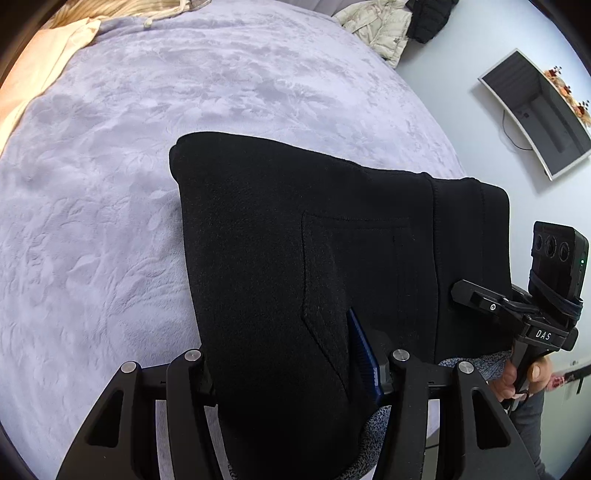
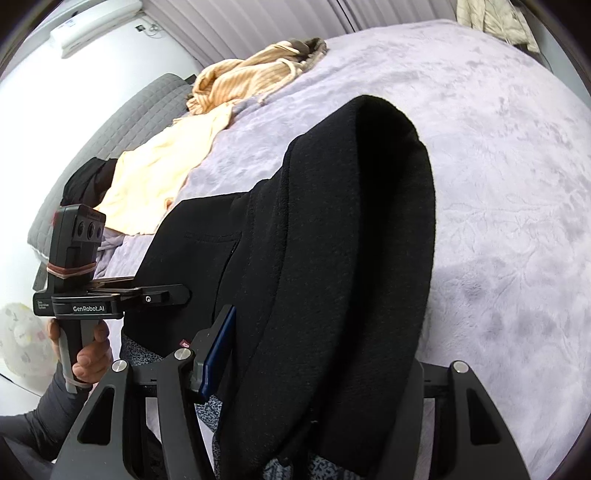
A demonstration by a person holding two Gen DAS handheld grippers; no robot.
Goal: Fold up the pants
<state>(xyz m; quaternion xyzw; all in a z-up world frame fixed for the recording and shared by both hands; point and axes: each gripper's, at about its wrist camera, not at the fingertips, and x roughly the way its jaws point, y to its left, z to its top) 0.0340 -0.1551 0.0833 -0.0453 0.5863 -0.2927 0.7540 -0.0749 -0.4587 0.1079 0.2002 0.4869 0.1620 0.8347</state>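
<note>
Black pants (image 1: 295, 240), folded over with a back pocket showing, hang in the air above the lilac bed cover. My left gripper (image 1: 295, 369) is shut on one edge of the pants; the cloth drapes over its fingers and only one blue pad (image 1: 364, 350) shows. My right gripper (image 2: 310, 369) is shut on the other edge of the pants (image 2: 332, 240), with a blue pad (image 2: 218, 350) showing at the left. Each gripper shows in the other's view: the right one (image 1: 472, 295) and the left one (image 2: 173, 295), both against the cloth.
The lilac bed cover (image 1: 147, 147) (image 2: 517, 184) fills most of both views. Cream and orange clothes (image 2: 207, 122) lie at the far side. A wall-mounted TV (image 1: 535, 110) and jackets (image 1: 384, 26) are beyond the bed. The person's grey patterned sweater (image 2: 147, 354) is close below.
</note>
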